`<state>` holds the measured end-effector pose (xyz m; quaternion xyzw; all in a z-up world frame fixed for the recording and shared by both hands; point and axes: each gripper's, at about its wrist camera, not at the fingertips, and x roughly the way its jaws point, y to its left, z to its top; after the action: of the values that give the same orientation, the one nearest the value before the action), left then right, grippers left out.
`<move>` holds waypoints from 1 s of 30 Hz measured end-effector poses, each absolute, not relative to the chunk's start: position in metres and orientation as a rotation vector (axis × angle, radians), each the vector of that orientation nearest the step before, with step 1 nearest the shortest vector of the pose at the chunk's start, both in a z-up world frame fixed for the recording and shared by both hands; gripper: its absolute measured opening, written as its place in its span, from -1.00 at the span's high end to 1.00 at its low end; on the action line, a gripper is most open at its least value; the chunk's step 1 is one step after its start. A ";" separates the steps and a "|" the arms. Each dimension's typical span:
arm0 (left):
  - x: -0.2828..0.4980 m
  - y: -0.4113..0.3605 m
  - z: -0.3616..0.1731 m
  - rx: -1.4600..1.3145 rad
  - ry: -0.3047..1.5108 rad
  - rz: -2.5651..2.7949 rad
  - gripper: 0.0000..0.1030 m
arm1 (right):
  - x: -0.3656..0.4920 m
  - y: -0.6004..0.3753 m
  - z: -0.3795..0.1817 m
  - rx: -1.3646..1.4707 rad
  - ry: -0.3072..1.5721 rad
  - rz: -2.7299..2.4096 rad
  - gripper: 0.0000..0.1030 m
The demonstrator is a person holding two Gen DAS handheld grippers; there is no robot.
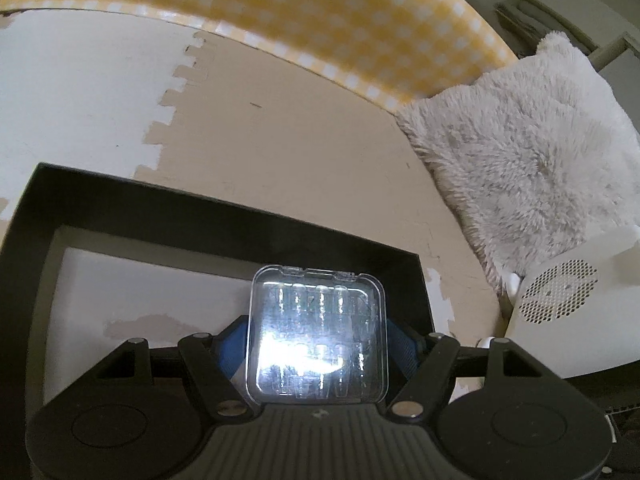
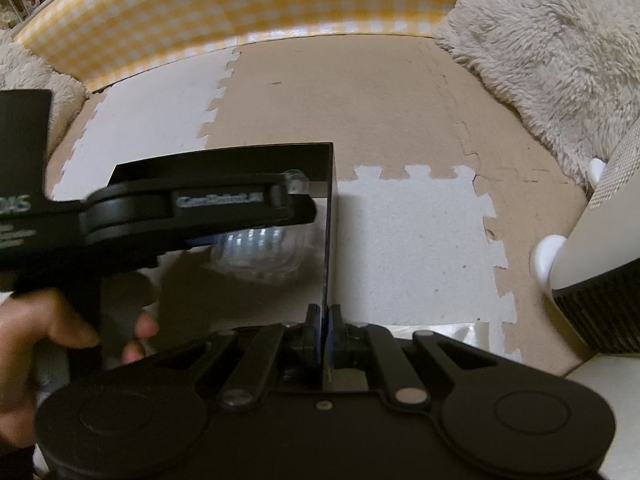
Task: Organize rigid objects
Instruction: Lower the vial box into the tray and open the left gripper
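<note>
While the left gripper (image 1: 318, 344) pinches a clear plastic case (image 1: 318, 332) between its blue pads, the case hangs just ahead of the fingers and above the open interior of a black box (image 1: 224, 216), whose far wall rises right behind it. In the right wrist view the right gripper (image 2: 323, 332) is pressed together on the box's thin near wall (image 2: 329, 240), steadying it, with the left tool (image 2: 192, 210) reaching across in front and the case (image 2: 260, 252) showing just under it.

Judging from this, the likeliest slip is the case — smooth, glossy, held only by its side edges — sliding out early or landing tilted against a wall. A second risk: a tug from the right claw could shift or tip the light box as the case comes down, so the drop misses the floor of the box.

Beyond the box lies a foam puzzle mat (image 1: 280, 140) of white and tan interlocking tiles. To the right sits a shaggy pale cushion (image 1: 520, 152) and a white perforated appliance (image 1: 560, 296). Farthest ahead runs a yellow gingham barrier (image 1: 280, 8).
</note>
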<state>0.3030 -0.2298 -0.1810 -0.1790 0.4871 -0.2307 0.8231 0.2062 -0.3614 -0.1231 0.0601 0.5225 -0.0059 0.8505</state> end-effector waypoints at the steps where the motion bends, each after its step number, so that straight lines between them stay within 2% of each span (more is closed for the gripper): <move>1: 0.303 -0.232 -0.181 -0.371 1.032 -0.496 -0.41 | 0.206 -0.361 -0.123 0.127 1.101 -0.013 0.92; 19: 0.295 -0.232 -0.177 -0.320 1.067 -0.515 -0.80 | 0.206 -0.360 -0.124 0.113 1.101 -0.012 0.92; 27: 0.281 -0.223 -0.159 -0.263 1.045 -0.530 -0.99 | 0.206 -0.358 -0.124 0.103 1.099 -0.014 0.92; 30: 0.274 -0.220 -0.150 -0.233 1.029 -0.539 -1.00 | 0.206 -0.358 -0.124 0.105 1.097 -0.014 0.92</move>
<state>0.2738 -0.2197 -0.1501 -0.1099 0.4851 -0.2540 0.8295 0.2060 -0.3582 -0.1243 0.0498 0.5211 -0.0066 0.8520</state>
